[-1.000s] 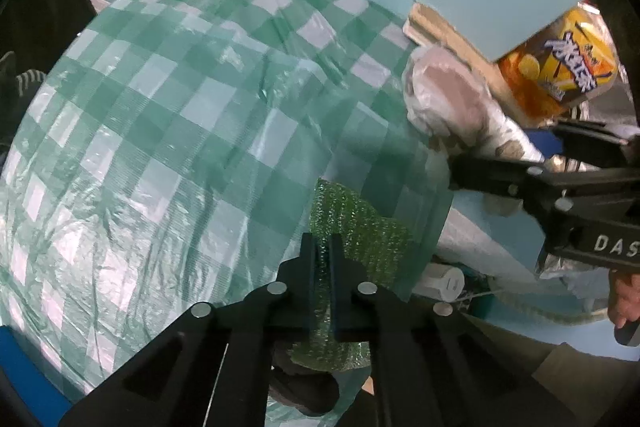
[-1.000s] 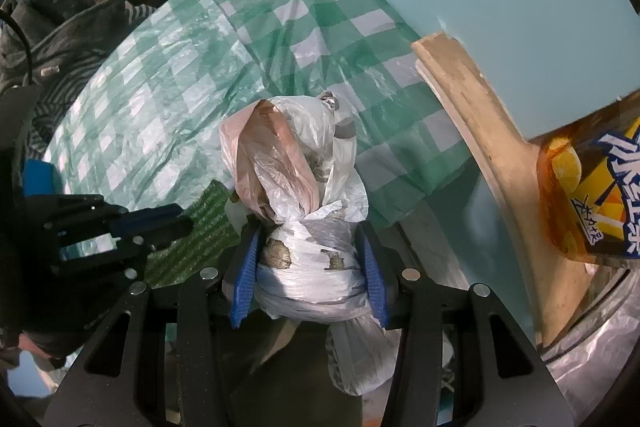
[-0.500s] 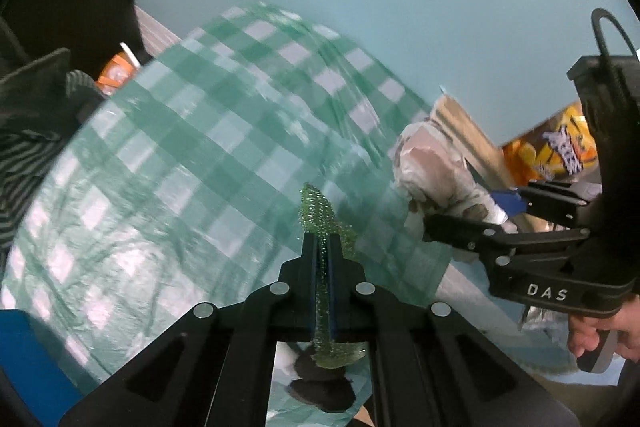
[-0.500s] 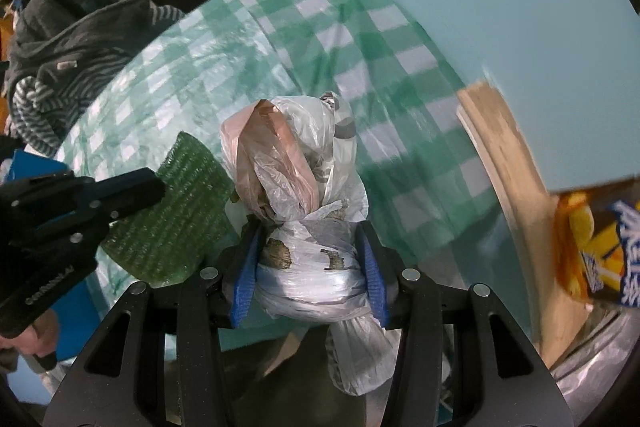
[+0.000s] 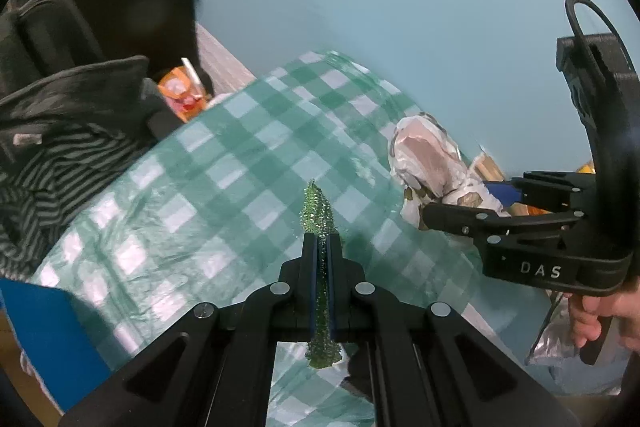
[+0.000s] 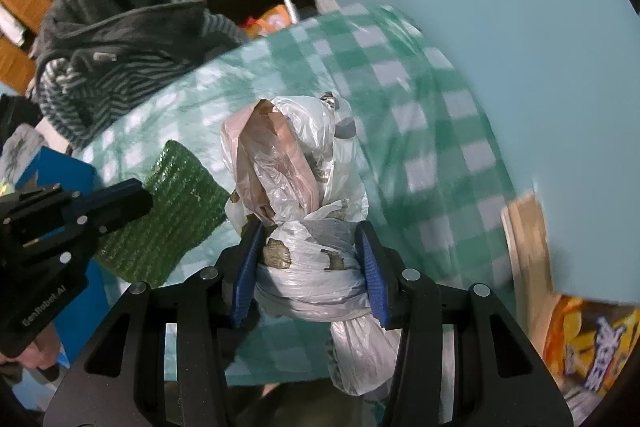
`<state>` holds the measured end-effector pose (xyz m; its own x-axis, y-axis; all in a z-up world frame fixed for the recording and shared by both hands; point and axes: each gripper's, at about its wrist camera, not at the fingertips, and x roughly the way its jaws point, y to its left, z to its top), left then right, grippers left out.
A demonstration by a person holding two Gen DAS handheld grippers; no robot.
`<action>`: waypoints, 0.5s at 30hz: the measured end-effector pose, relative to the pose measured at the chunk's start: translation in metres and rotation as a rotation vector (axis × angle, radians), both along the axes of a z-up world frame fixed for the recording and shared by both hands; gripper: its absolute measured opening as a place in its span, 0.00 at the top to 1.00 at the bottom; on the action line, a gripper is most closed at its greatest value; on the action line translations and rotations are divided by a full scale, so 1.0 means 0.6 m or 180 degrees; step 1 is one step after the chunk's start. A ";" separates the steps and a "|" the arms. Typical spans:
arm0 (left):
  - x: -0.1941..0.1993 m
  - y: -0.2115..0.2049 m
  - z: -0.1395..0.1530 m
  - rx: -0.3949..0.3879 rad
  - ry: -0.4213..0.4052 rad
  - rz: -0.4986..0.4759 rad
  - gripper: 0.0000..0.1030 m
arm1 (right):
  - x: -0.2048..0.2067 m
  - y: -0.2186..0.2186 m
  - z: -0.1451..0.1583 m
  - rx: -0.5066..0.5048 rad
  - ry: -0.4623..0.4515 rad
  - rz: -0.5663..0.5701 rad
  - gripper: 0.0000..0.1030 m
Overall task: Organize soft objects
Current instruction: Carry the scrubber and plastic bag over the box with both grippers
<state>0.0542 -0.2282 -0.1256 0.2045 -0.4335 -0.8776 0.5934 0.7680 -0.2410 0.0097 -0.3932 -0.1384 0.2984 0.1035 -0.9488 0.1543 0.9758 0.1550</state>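
Observation:
My left gripper (image 5: 321, 241) is shut on a thin green mesh pad (image 5: 318, 213), seen edge-on and held above the green checked plastic sheet (image 5: 224, 187). From the right wrist view the pad (image 6: 176, 211) shows flat, clamped by the left gripper (image 6: 132, 201). My right gripper (image 6: 310, 227) is shut on a knotted bundle of white and pink plastic bags (image 6: 296, 187), also held above the sheet. The bundle (image 5: 432, 163) and the right gripper (image 5: 440, 215) show at the right of the left wrist view.
A dark striped garment (image 5: 52, 131) lies at the left. A blue box (image 5: 44, 331) is at the lower left. An orange snack bag (image 6: 588, 343) and a wooden board (image 6: 528, 239) sit at the right. A small orange packet (image 5: 184, 95) lies beyond the sheet.
Both grippers have risen and tilted up with their loads, so the sheet looks lower and farther. The green pad has turned from flat to edge-on in the left wrist view.

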 end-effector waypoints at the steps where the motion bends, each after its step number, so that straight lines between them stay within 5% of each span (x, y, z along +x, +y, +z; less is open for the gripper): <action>1: 0.002 0.008 0.004 0.0002 -0.0014 0.0044 0.97 | 0.007 0.005 0.004 -0.0003 -0.0017 0.0039 0.55; 15: 0.023 0.110 0.074 -0.0039 -0.0401 0.0720 0.97 | 0.083 0.097 0.050 0.0021 -0.0227 0.0670 0.55</action>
<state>0.0679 -0.1623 -0.0813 0.4050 -0.3747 -0.8340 0.4328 0.8821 -0.1861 0.0594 -0.3351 -0.1087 0.3360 0.1767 -0.9251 -0.0643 0.9843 0.1646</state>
